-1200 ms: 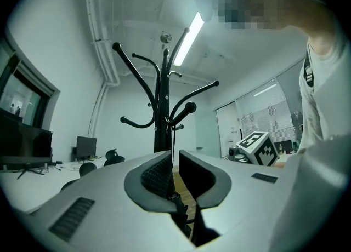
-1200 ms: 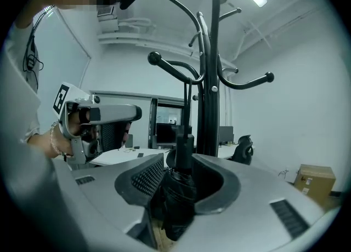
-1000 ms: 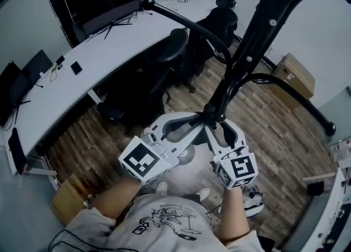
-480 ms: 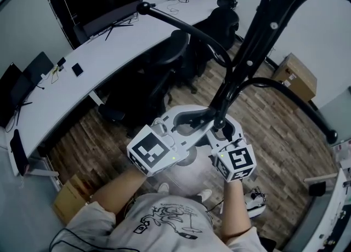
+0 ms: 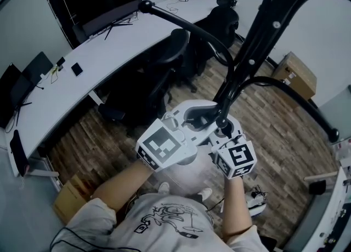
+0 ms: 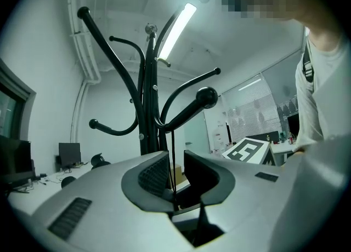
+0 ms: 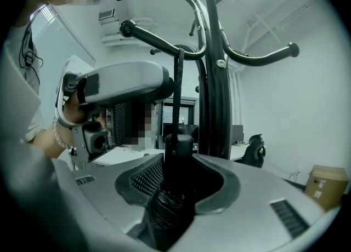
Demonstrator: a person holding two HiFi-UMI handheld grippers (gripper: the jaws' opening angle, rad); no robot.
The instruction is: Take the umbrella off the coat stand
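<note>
The black coat stand [image 5: 258,43] rises at the right of the head view. A black folded umbrella [image 7: 176,163] hangs by its strap [image 7: 179,92] from a ball-tipped hook [image 7: 159,41]. My right gripper [image 7: 178,182] has the umbrella's handle between its jaws, which are closing, and the pads look pressed to it. My left gripper [image 6: 175,177] is level beside it. Its jaws are opening, and the thin strap [image 6: 171,158] runs loose through the gap, up to the hook [image 6: 192,108]. In the head view both grippers, left [image 5: 196,115] and right [image 5: 222,129], meet at the stand's lower hook.
A long white desk [image 5: 109,53] with black office chairs [image 5: 159,75] lies to the left and behind the stand. A cardboard box [image 5: 299,75] sits at the right by the wall, another [image 5: 68,197] at the lower left. The stand's other arms [image 5: 285,89] reach out overhead.
My left gripper moved right toward the stand's hook, and its jaws spread apart off the strap. The right gripper stayed at the umbrella handle.
</note>
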